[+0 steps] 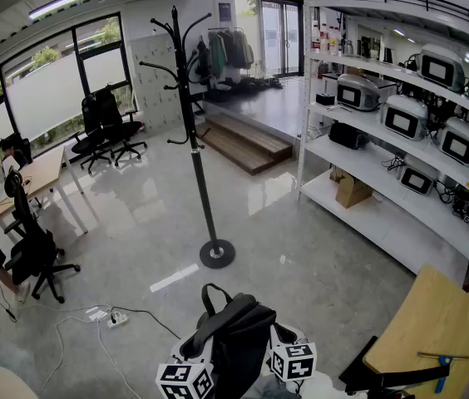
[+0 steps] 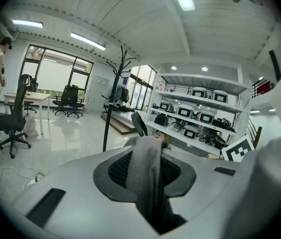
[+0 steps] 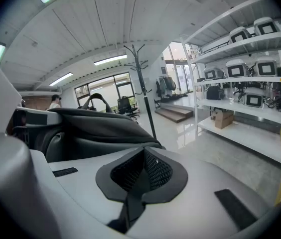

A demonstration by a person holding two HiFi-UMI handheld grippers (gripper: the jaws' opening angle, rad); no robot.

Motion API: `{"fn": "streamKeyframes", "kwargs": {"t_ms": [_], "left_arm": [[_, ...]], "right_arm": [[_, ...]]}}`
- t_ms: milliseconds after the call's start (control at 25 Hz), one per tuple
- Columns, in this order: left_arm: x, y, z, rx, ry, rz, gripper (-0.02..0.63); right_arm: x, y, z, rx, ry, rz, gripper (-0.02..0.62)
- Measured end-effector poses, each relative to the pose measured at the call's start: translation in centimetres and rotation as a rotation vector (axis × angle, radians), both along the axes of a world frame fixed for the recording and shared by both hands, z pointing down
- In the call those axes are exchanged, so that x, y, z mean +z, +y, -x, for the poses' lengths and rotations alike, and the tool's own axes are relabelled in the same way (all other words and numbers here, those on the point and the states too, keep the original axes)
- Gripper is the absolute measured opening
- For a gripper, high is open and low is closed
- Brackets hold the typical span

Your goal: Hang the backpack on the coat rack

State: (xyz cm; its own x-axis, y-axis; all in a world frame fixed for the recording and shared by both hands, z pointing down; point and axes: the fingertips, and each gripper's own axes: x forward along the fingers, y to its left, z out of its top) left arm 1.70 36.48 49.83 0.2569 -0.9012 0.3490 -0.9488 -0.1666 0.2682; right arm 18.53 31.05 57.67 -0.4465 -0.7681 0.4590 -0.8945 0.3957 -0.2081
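Shiny floor [image 1: 135, 223], backpack [image 1: 236, 339] well short of the coat rack [image 1: 195, 140], its straps [image 2: 148, 168] pinched by the left hand-held gripper [image 2: 149, 183] and right hand-held gripper [image 3: 139, 183], so looks like the carry step; next needs its top loop [image 1: 212, 293] over a hook [image 1: 158, 25].

In the head view your backpack [image 1: 233, 339] runs off the bottom edge. Behind the backpack, the jaws of your left gripper [image 2: 145, 171] and right gripper [image 3: 143, 176] are hidden; only their marker cubes [image 1: 186, 381] flank it. The backpack's mesh strap [image 2: 143, 188] and dark strap [image 3: 130, 205] each run out of sight between the jaws.
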Motion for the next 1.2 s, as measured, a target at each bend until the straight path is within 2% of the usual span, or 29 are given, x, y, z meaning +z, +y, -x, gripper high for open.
{"fn": "streamKeyframes", "kwargs": {"t_ms": [520,1200], "left_arm": [[0.4,-7.3,1.3,-0.008,-0.009,0.011,0.073],[-0.3,-21.2,3.2,-0.023,-0.041,0.029,0.074]], "right_arm": [[-0.1,-7.9,2.9,-0.059,-0.030,-0.008,0.012],[0.1,-21.8,4.8,-0.073,-0.063,0.017,0.012]]}}
